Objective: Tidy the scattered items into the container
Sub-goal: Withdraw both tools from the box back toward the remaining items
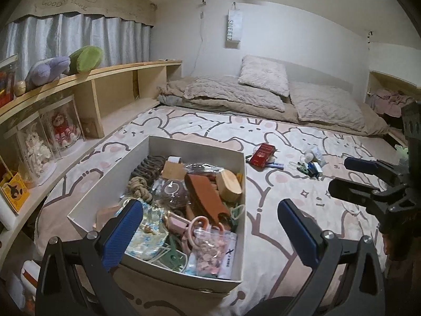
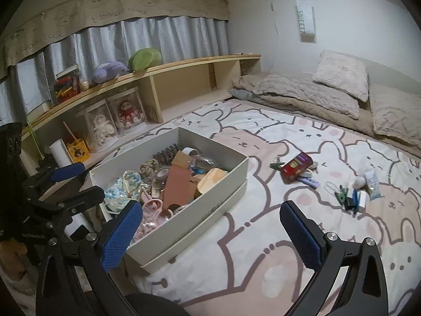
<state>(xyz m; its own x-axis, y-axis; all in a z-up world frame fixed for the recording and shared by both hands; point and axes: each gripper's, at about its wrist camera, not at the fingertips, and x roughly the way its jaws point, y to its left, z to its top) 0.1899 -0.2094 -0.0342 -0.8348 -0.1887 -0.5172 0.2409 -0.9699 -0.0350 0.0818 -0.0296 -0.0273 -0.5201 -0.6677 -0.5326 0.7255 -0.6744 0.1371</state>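
Note:
A white cardboard box [image 1: 155, 142] [image 2: 231, 179] sits on the rabbit-print bedsheet, filled with small items: a brown leather strap [image 1: 208, 197], a wooden case [image 1: 229, 184], rope knots, zip bags. Beyond it lie scattered items: a red packet [image 1: 261, 154] [image 2: 296, 167], green clips [image 2: 342, 194], a small tube [image 2: 372, 181] and a white pom-pom [image 2: 359, 181]. My left gripper [image 1: 210, 226] hangs open over the box's near end, nothing between its fingers. My right gripper [image 2: 210, 226] stands open at the box's right side, empty; it also shows in the left wrist view [image 1: 350, 176].
A wooden shelf [image 2: 184, 65] runs along the left with plush toys, doll cases and a yellow box. Folded beige quilts and pillows [image 1: 263, 89] lie at the bed's far end. Bare sheet [image 2: 276, 250] stretches right of the box.

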